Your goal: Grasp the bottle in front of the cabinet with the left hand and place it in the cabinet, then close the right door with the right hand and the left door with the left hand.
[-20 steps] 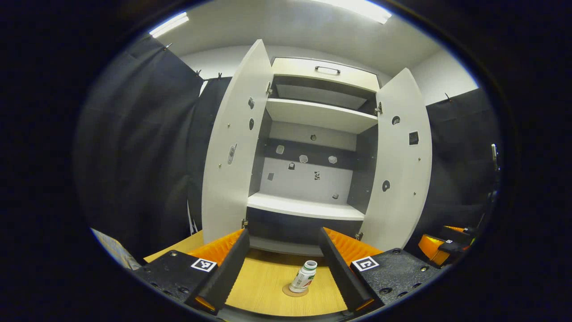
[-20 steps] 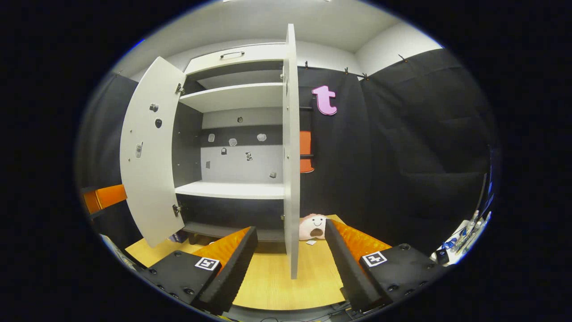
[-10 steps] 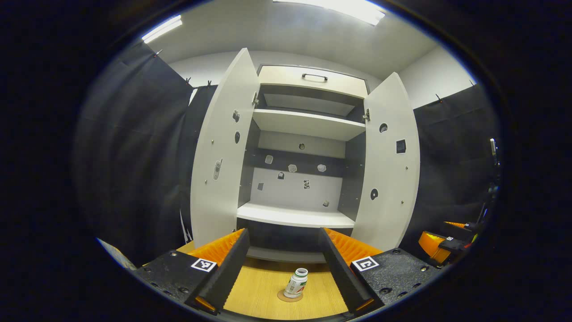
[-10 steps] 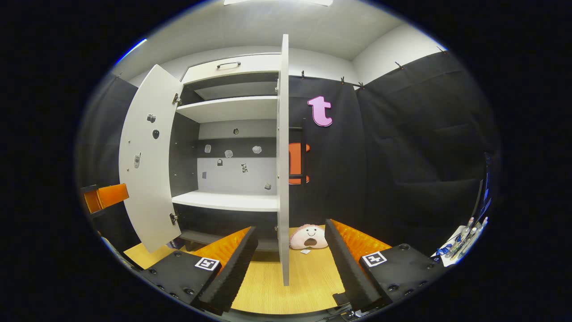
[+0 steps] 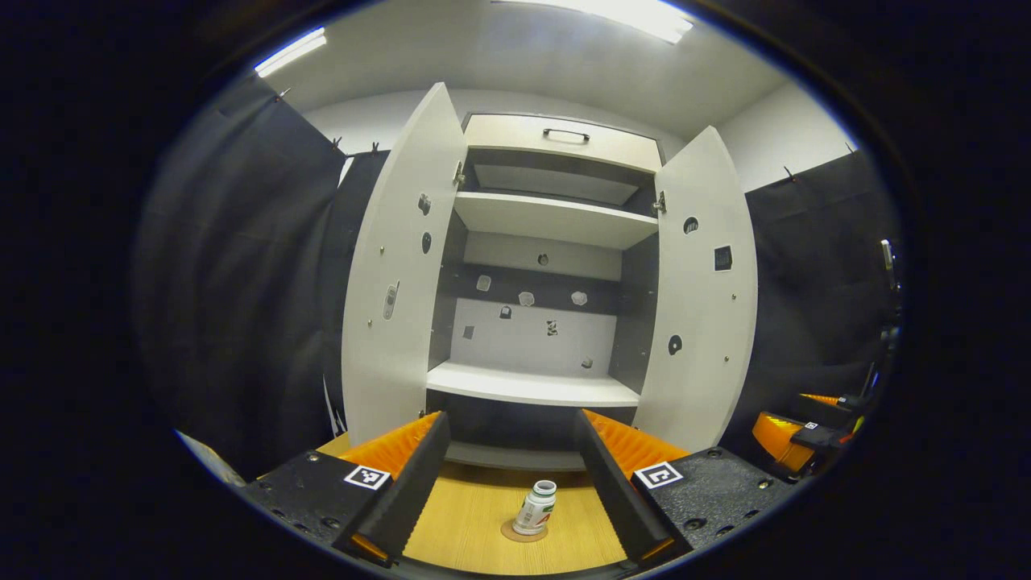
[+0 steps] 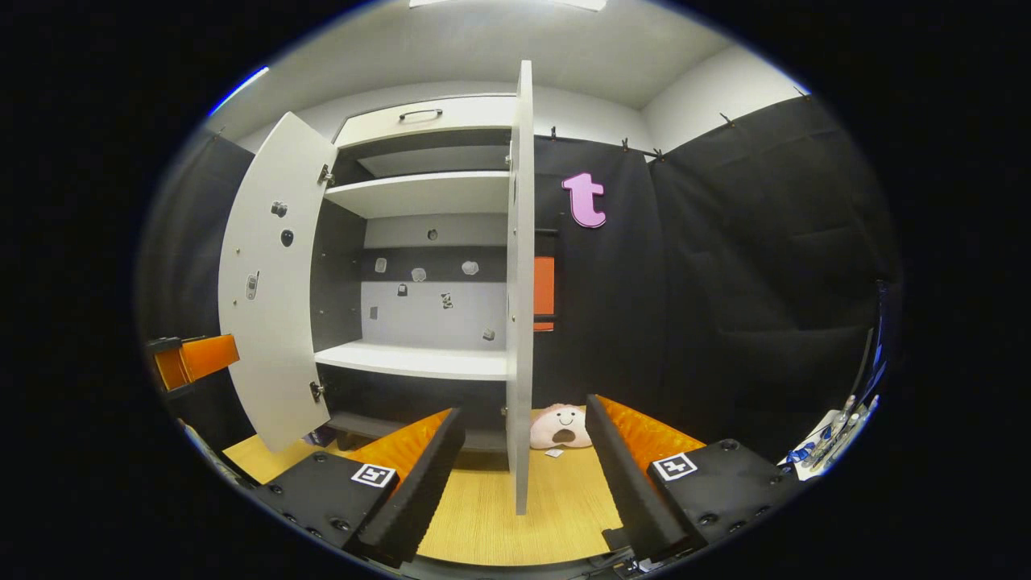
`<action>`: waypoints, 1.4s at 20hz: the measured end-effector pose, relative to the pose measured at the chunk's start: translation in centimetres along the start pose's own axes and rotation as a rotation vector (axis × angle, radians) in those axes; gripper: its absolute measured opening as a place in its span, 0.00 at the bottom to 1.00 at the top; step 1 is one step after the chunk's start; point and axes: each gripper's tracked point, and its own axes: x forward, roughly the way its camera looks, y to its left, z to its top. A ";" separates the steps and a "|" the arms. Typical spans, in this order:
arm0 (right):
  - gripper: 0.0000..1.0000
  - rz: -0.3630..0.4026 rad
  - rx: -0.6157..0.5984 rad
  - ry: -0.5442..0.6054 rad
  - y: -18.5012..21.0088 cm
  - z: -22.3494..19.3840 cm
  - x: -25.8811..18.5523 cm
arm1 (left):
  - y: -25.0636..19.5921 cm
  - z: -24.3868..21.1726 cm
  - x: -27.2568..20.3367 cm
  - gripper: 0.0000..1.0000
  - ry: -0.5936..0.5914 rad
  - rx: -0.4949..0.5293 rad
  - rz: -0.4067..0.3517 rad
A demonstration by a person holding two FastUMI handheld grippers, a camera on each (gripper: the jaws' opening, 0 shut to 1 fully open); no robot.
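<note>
White bottle (image 5: 536,509), pale wood table (image 5: 483,524)

Bottle (image 5: 536,507) — small, white, standing up on round brown mat on wood table, in front of cabinet (image 5: 541,242). Cabinet tall, white shelves, dark inside. Left door (image 5: 399,274) and right door (image 5: 702,298) both wide open — shelves bare.

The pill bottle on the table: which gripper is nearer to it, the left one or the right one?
Left. The left gripper is open with the pill bottle standing on the table just ahead between its fingers. The right gripper is off to the side, facing the edge of the right door.
</note>
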 end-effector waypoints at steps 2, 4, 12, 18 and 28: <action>1.00 0.002 0.003 0.006 0.2 -0.2 0.2 | -0.2 -0.5 0.6 0.95 -0.001 0.000 -0.012; 0.99 0.001 0.000 0.011 0.3 -0.4 0.1 | -0.7 -1.3 1.3 0.93 0.002 -0.005 -0.032; 0.99 -0.032 -0.006 0.023 -0.7 -0.6 0.1 | -3.0 -8.2 5.4 0.95 0.067 -0.016 -0.099; 0.99 -0.069 0.003 0.032 -2.4 -0.7 0.0 | -5.0 -14.7 8.8 0.95 0.137 0.027 -0.153; 1.00 -0.110 0.009 0.078 -4.3 -1.7 1.1 | -5.3 -28.2 12.8 0.95 0.346 0.090 -0.140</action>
